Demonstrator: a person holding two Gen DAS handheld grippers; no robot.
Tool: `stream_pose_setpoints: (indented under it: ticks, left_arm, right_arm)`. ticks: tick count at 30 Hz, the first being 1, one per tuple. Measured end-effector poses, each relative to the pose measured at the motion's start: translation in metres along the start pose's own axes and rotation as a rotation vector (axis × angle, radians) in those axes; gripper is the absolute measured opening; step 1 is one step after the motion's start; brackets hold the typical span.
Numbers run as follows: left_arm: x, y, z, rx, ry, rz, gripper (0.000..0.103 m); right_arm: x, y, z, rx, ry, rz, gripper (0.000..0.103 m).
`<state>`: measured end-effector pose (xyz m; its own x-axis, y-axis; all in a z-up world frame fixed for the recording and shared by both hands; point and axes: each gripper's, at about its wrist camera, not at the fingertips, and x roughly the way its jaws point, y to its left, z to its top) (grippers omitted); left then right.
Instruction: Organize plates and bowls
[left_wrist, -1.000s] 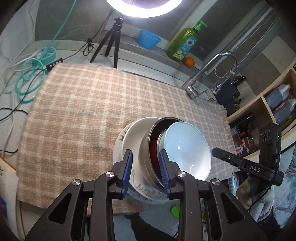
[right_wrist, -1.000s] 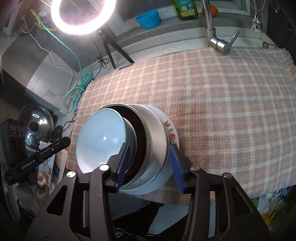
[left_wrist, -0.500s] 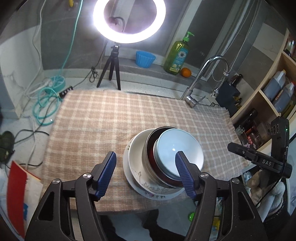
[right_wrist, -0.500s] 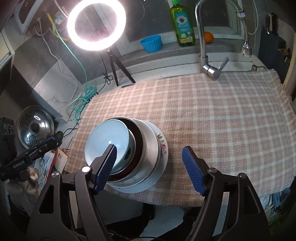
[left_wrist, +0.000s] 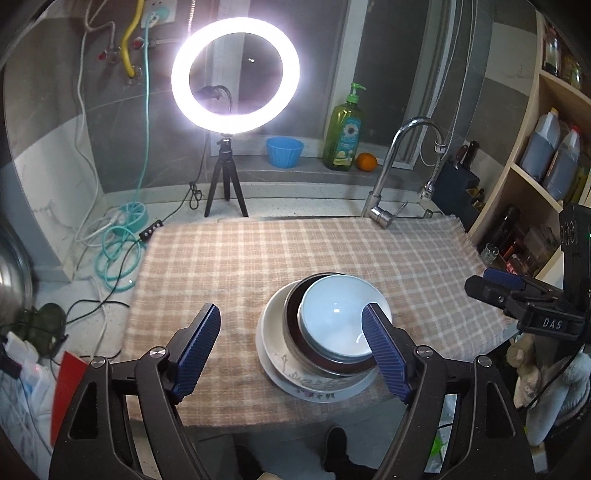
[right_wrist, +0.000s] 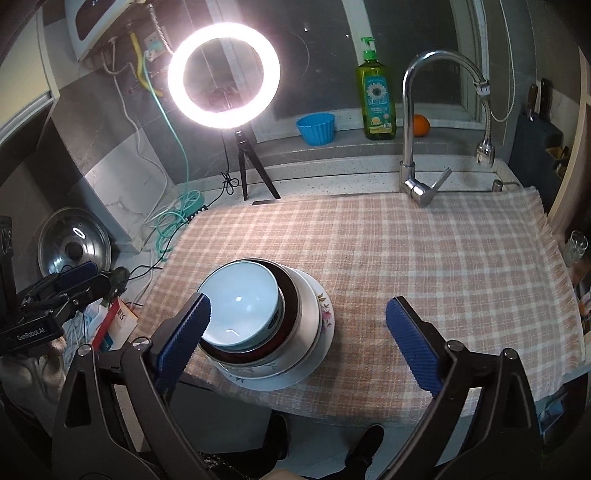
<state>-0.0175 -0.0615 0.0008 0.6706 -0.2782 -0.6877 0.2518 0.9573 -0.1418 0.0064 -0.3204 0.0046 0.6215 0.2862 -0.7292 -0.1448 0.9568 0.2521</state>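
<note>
A checked cloth (left_wrist: 295, 254) covers the bench. On its near edge sits the stack: a flowered plate (left_wrist: 314, 391) at the bottom, a white bowl (right_wrist: 308, 325) on it, a dark steel-rimmed bowl (left_wrist: 295, 314) inside that, and a pale blue bowl (left_wrist: 340, 317) on top. Both claws hang above it, left claw (left_wrist: 291, 354) and right claw (right_wrist: 297, 332), jaws opening with nothing gripped.

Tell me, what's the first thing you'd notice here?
The glowing ring light on its little tripod at the back of the counter grabs the eye first. Next comes the stack of dishes near the front edge of the checked cloth: a pale blue bowl on top, a flowered plate at the bottom. A green soap bottle and an orange sit on the ledge behind the tap.
</note>
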Motion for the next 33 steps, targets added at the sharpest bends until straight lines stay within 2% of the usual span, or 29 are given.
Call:
stream_pose_setpoints:
  ticks: [16,33]
  left_arm:
    - [0.001,-0.017,0.007,-0.009,-0.016,-0.008,0.079]
    - [0.001,-0.015,0.009,-0.014,-0.014,-0.001,0.079]
  right_arm:
    - [0.003,-0.002,0.007,-0.011,0.004,0.005,0.098]
    - [0.008,-0.005,0.008,-0.009,0.006,0.010,0.098]
